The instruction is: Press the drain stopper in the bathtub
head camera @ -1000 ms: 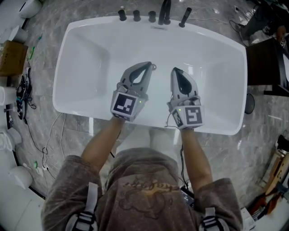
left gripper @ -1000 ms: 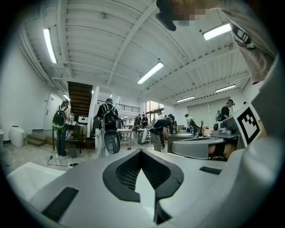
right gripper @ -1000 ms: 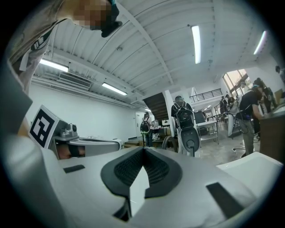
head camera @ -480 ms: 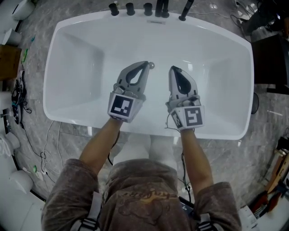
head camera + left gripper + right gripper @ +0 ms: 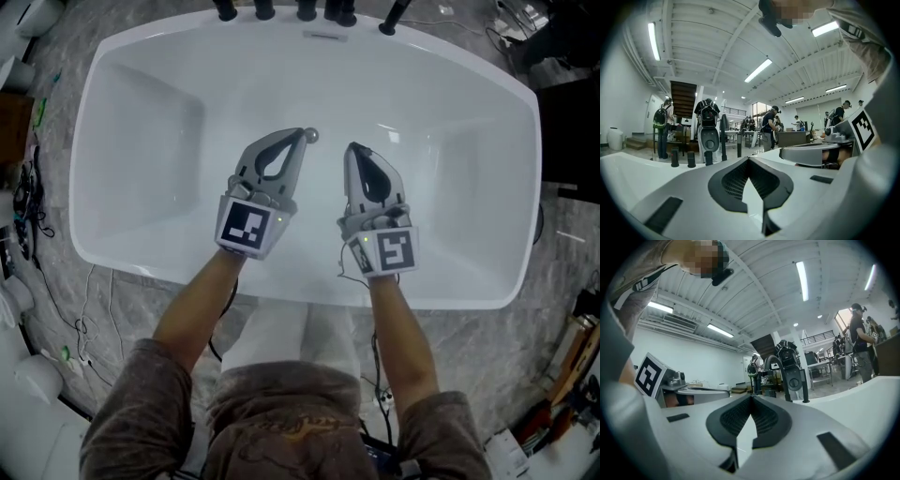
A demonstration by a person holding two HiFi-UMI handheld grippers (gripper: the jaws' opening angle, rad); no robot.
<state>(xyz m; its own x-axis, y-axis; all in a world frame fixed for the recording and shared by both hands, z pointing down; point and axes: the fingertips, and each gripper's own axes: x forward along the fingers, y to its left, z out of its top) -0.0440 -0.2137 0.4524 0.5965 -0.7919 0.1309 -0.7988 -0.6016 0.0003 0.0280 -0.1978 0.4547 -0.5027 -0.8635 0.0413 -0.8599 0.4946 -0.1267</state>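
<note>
From the head view, a white bathtub (image 5: 112, 216) fills the floor below, with black tap fittings (image 5: 305, 11) along its far rim. Both arms reach over the near rim into the basin. The left claw (image 5: 301, 134) points its tip at the small chrome drain stopper (image 5: 312, 136) on the tub floor, just beside it; contact cannot be made out. The right claw (image 5: 351, 148) hangs near, to its right, apart from the stopper. In the left gripper view, the left claw (image 5: 749, 160) is clenched, tips meeting, with nothing between them. In the right gripper view, the right claw (image 5: 751, 399) is likewise clenched on nothing.
</note>
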